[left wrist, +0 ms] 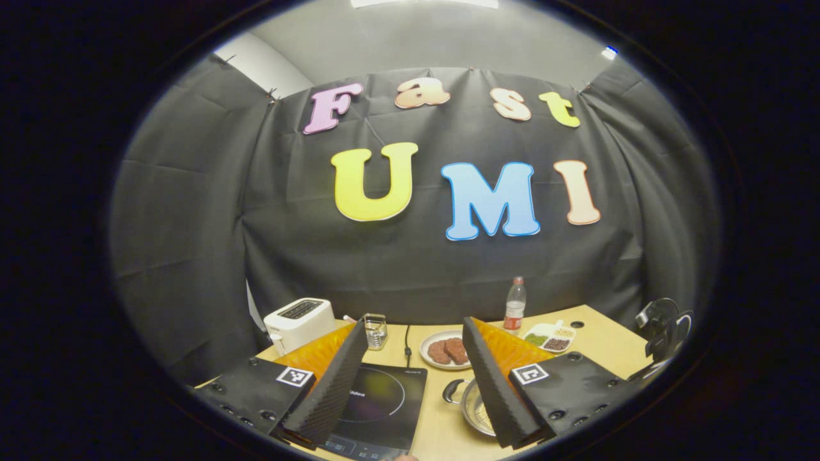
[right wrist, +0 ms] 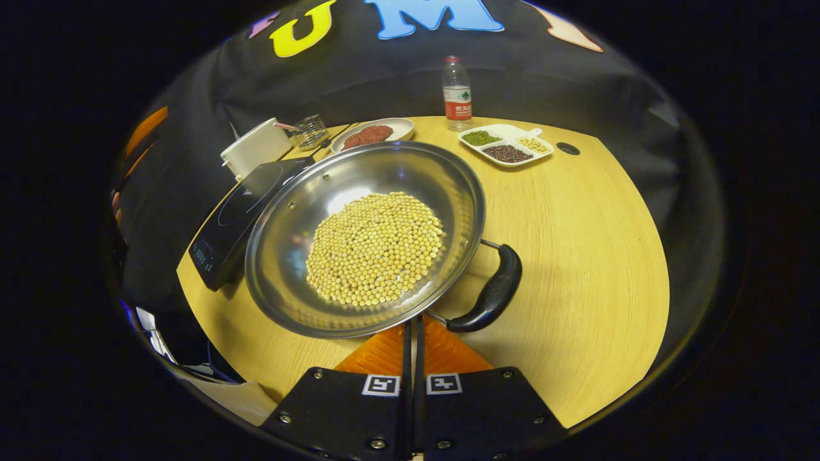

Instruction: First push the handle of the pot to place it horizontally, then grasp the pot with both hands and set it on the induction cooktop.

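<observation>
A steel pot (right wrist: 301, 256) holding a heap of yellow soybeans (right wrist: 375, 248) stands on the wooden table, right of the black induction cooktop (right wrist: 234, 211). Its black handle (right wrist: 493, 291) points to the near right in the right gripper view. My right gripper (right wrist: 413, 330) is shut with nothing between its fingers, its tips at the pot's near rim beside the handle's left end. My left gripper (left wrist: 415, 326) hangs open above the table, framing the cooktop (left wrist: 378, 403). The pot (left wrist: 475, 410) and its other loop handle (left wrist: 451, 390) peek out beside the left gripper's right finger.
At the back stand a white toaster (left wrist: 299, 322), a small glass (left wrist: 375, 330), a plate of meat patties (right wrist: 371, 133), a water bottle (right wrist: 457, 86) and a divided dish of beans (right wrist: 508, 144). Bare tabletop (right wrist: 589, 256) lies right of the pot.
</observation>
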Motion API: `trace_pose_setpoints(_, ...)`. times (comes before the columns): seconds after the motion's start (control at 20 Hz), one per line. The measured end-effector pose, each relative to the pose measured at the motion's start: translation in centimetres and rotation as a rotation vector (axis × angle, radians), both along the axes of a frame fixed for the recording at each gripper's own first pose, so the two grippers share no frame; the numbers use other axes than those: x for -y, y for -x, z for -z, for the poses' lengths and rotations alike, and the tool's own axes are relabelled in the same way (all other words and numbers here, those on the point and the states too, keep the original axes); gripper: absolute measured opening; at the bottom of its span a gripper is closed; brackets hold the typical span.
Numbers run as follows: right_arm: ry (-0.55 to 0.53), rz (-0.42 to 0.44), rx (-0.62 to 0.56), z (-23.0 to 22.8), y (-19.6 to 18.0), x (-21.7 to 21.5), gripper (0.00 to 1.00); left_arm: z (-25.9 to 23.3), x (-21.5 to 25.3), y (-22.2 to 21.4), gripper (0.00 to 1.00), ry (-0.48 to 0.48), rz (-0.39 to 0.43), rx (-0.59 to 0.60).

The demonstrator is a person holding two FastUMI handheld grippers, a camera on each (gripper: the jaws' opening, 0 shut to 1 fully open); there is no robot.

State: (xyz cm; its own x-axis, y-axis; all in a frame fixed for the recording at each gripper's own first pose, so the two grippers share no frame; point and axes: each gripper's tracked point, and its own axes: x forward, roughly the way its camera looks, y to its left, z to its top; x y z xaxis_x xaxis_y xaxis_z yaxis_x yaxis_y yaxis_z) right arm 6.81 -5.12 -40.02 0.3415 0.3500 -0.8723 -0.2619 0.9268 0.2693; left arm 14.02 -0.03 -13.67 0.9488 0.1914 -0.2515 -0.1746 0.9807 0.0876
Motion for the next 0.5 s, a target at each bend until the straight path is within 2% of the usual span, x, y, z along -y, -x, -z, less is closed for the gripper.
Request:
trace_pose_setpoints(0.15, 0.016, 0.062, -0.001, 0.7, -1.5, 1.6, 0.01, 1.1, -0.1, -0.3, 0.99, -0.004, 0.003, -0.028)
trace_pose_setpoints(0.25, 0.015, 0.104, 0.007, 1.0, -2.5, 2.3, 0.01, 2.3, 0.2, -0.4, 0.94, 0.004, 0.013, -0.053)
trace_pose_setpoints(0.3, 0.01, 0.125, 0.009, 1.1, -2.8, 2.6, 0.02, 2.8, 0.4, -0.4, 0.99, 0.006, 0.015, -0.068)
trace_pose_setpoints(0.4, 0.002, 0.168, 0.02, 1.1, -3.6, 3.0, 0.02, 4.2, 0.7, -0.3, 0.99, 0.012, 0.022, -0.093)
trace_pose_setpoints(0.45, 0.001, 0.193, 0.03, 1.1, -4.1, 3.3, 0.02, 4.7, 1.0, -0.2, 0.94, 0.016, 0.028, -0.103)
trace_pose_setpoints(0.5, 0.001, 0.214, 0.041, 1.0, -4.4, 3.6, 0.02, 5.4, 1.4, -0.3, 0.97, 0.02, 0.036, -0.114)
